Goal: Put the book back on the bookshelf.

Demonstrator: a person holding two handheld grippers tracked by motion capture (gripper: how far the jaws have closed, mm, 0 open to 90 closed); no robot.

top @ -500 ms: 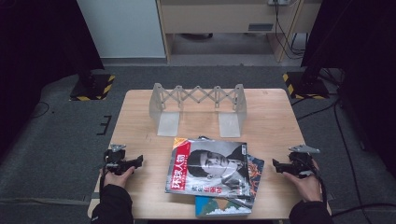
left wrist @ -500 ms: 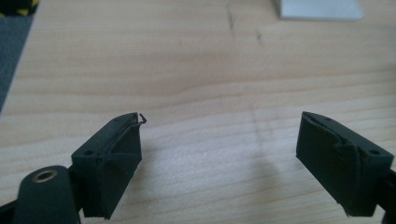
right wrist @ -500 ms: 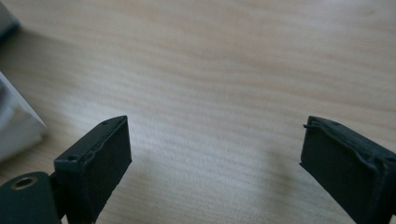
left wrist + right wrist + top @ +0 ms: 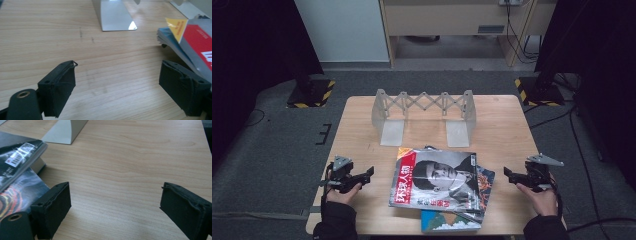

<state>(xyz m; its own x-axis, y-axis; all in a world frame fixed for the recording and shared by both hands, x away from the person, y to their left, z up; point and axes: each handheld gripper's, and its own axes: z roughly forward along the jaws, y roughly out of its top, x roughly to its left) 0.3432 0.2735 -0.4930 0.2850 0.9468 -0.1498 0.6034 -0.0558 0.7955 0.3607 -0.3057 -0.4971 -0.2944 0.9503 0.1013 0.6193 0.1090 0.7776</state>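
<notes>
Both black hand-held grippers, left gripper (image 4: 368, 175) and right gripper (image 4: 508, 175), gape wide and empty, flanking the stack of glossy magazines (image 4: 439, 187) on the pale wooden table (image 4: 502, 125).

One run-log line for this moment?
left gripper: open, empty | right gripper: open, empty | magazine stack: flat between them, untouched | bookend rack: empty

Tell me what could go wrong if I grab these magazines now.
The magazines lie in a skewed stack, so lifting the top one may drag the others toward the table edge. The left gripper and right gripper are both open, off to the sides; a flat glossy cover could slip between the jaws.
</notes>
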